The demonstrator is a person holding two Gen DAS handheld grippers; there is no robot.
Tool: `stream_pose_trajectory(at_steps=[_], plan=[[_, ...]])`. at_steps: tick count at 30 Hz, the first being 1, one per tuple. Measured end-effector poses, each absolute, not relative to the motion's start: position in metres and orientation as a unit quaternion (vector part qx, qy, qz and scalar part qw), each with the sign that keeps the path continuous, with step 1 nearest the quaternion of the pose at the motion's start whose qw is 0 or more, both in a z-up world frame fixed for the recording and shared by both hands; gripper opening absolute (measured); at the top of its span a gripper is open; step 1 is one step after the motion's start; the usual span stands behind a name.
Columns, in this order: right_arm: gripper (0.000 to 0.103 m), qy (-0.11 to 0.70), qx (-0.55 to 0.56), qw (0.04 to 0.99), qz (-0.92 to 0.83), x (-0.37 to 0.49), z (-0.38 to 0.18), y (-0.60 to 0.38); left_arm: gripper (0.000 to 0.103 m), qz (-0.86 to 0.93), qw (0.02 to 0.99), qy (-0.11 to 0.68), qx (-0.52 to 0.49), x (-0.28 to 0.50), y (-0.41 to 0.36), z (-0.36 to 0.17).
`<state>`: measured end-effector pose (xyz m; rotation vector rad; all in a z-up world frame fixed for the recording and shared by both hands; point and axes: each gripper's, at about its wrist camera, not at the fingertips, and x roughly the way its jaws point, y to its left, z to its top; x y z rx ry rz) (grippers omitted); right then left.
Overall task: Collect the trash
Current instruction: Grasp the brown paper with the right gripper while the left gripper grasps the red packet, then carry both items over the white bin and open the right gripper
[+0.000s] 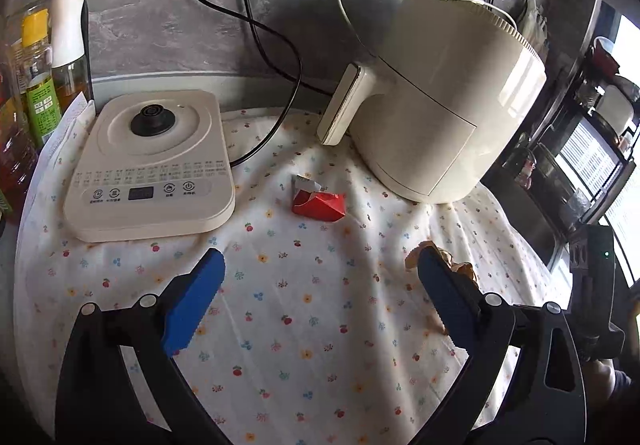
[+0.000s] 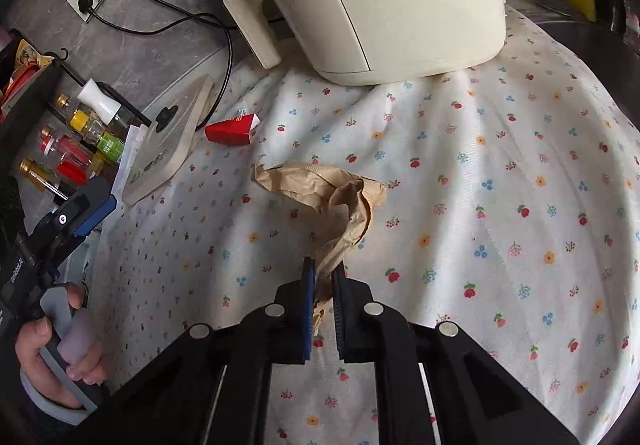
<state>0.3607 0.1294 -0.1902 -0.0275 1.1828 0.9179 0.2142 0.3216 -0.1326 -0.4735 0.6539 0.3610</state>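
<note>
A crumpled brown paper bag [image 2: 320, 193] lies on the flowered cloth [image 2: 500, 185]. My right gripper [image 2: 324, 269] is shut on the bag's near end. A red and white crushed carton [image 1: 318, 201] lies on the cloth beyond my left gripper [image 1: 320, 265], which is open and empty just above the cloth. The carton also shows in the right wrist view [image 2: 232, 131]. A bit of the brown bag [image 1: 460, 265] peeks out behind the left gripper's right finger. The left gripper also shows at the left of the right wrist view [image 2: 86, 211].
A cream air fryer [image 1: 444, 97] stands at the back right. A white kettle base [image 1: 148, 165] sits at the left with black cables behind. Oil and sauce bottles [image 1: 38, 85] stand at the far left. A rack [image 1: 580, 149] is at the right.
</note>
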Motion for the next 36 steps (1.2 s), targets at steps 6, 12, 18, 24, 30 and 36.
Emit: stream_pose_trajectory(at_steps=[6, 12, 18, 24, 30, 36], plan=[[0.009, 0.535, 0.003, 0.752, 0.385, 0.383, -0.184, 0.108, 0.096, 0.166, 0.902, 0.330, -0.224, 0.255, 0.331, -0.146], [0.009, 0.526, 0.013, 0.769, 0.363, 0.397, -0.176, 0.089, 0.093, 0.189, 0.897, 0.347, -0.199, 0.292, 0.336, -0.157], [0.009, 0.528, 0.039, 0.778, 0.338, 0.406, -0.175, 0.063, 0.082, 0.211, 0.886, 0.379, -0.162, 0.322, 0.335, -0.174], [0.009, 0.525, 0.054, 0.784, 0.327, 0.407, -0.174, 0.042, 0.054, 0.222, 0.872, 0.414, -0.138, 0.341, 0.330, -0.191], [0.009, 0.525, 0.069, 0.782, 0.329, 0.399, -0.172, 0.027, 0.049, 0.213, 0.885, 0.381, -0.162, 0.324, 0.321, -0.169], [0.009, 0.523, 0.068, 0.779, 0.337, 0.383, -0.171, 0.015, 0.049, 0.192, 0.898, 0.355, -0.177, 0.303, 0.298, -0.152]])
